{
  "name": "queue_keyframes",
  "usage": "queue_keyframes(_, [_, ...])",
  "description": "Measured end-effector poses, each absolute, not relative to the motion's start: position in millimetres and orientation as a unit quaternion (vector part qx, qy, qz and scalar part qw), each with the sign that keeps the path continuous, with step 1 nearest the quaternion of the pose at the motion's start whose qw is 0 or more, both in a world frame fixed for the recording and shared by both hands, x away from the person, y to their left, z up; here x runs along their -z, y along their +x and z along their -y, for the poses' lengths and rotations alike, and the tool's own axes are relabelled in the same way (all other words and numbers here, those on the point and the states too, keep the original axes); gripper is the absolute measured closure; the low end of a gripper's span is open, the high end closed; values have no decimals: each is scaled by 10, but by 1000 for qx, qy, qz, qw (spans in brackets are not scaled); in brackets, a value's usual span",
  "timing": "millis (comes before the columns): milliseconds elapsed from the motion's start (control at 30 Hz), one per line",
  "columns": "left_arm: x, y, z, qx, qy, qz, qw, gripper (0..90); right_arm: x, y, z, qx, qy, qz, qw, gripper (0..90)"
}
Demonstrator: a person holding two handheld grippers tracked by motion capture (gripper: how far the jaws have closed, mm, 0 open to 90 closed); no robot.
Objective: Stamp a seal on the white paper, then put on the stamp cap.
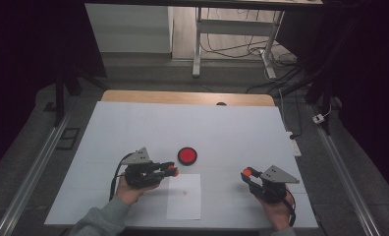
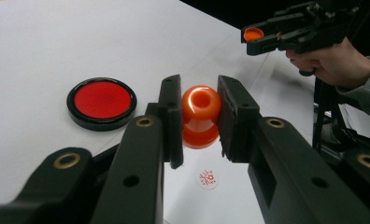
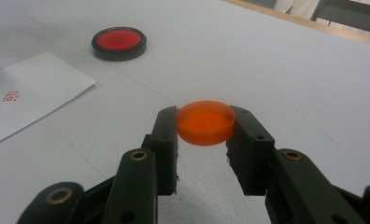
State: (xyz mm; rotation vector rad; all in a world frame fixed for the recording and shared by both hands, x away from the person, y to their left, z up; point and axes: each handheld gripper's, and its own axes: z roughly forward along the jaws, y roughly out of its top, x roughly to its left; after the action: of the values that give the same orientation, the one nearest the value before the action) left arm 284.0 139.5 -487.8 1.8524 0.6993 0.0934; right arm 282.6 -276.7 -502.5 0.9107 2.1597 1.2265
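Left gripper view alone resolves the stamp's (image 2: 200,116) hollow handle.

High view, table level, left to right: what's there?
Left gripper clamping an orange knob-shaped stamp → white paper sheet with a red stamp mark → right gripper clamping an orange round cap.

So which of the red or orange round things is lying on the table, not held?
The red ink pad in its black rim. It lies on the table beside the paper; the orange stamp and orange cap are each clamped in a gripper.
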Motion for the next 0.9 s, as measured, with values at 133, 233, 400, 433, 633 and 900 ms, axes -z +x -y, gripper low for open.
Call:
queue_keyframes(133, [4848, 2852, -1439, -40, 779, -297, 551, 726, 5027, 2824, 2764, -449, 333, -792, 245, 640])
queue_keyframes(233, [4829, 2853, -1455, -41, 777, -296, 553, 726, 5029, 2826, 2761, -450, 333, -791, 245, 641])
queue_keyframes(400, [4809, 2845, -1446, -42, 780, -290, 553, 726, 5031, 2826, 2756, -448, 333, -793, 245, 640])
queue_keyframes(433, [4808, 2843, -1444, -42, 780, -290, 553, 726, 5032, 2826, 2755, -448, 333, -793, 245, 640])
queue_keyframes(633, [4807, 2840, -1440, -45, 780, -289, 553, 726, 5030, 2825, 2744, -449, 331, -793, 244, 641])
queue_keyframes(900, [4815, 2831, -1411, -48, 787, -286, 545, 726, 5029, 2824, 2707, -450, 326, -795, 242, 641])
